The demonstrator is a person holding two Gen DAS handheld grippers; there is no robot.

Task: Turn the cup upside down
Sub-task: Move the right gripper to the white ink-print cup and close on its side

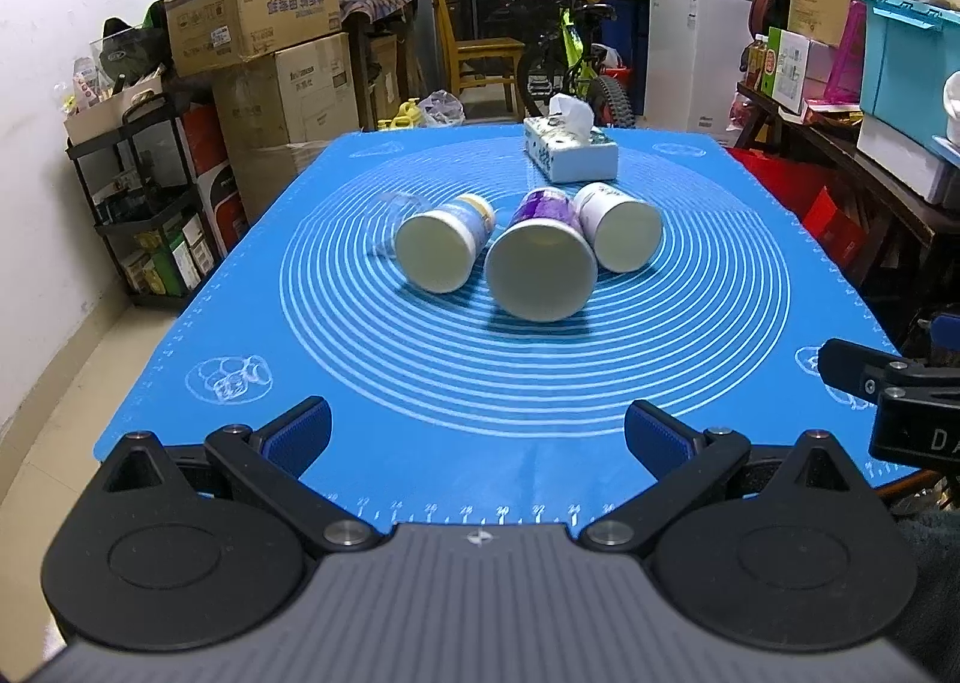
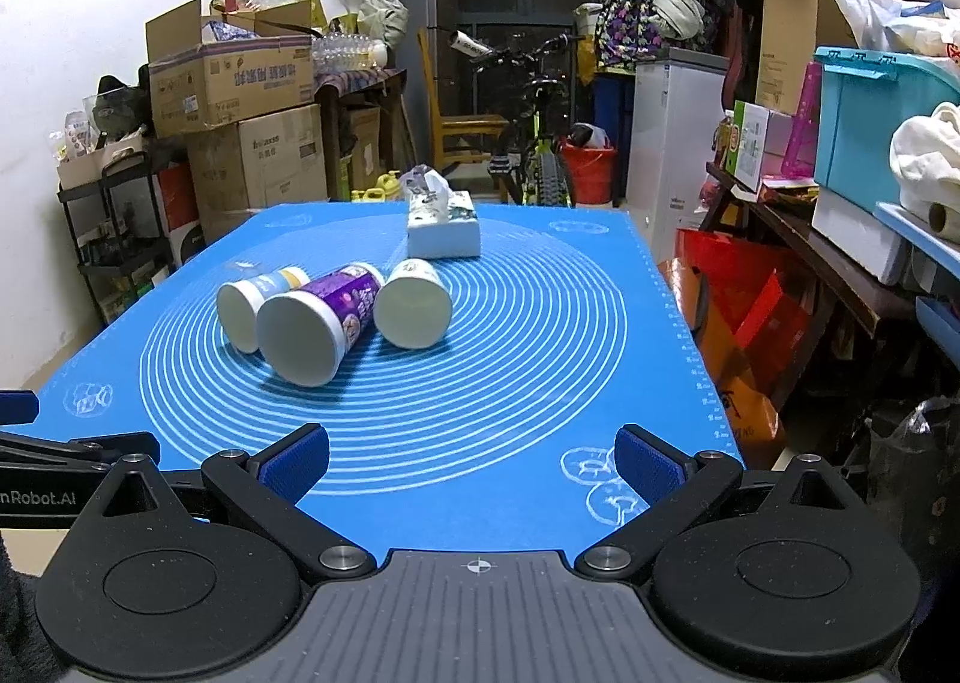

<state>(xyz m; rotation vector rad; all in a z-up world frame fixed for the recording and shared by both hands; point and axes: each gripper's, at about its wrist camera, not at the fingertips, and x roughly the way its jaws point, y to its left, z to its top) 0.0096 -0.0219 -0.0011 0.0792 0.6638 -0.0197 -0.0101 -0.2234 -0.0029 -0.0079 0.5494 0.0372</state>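
Three paper cups are lying on their sides in a row on the blue mat that is covering the counter, their open mouths facing the cameras. Going from left to right in the left wrist view, a clear plastic cup is lying just behind the blue-and-yellow cup, which is resting near the purple cup; the purple cup is sitting closest to the cameras and appears to be touching the white cup beside it. Behind the row, a tissue box is standing with a tissue poking up from its top. The left gripper is hovering over the near edge of the mat with its blue-padded fingers spread wide, grasping nothing. The right gripper is likewise hanging released and empty over the near edge, well apart from the cups. Farther right, past the mat, a dark shelf is carrying a turquoise storage bin and assorted boxes.
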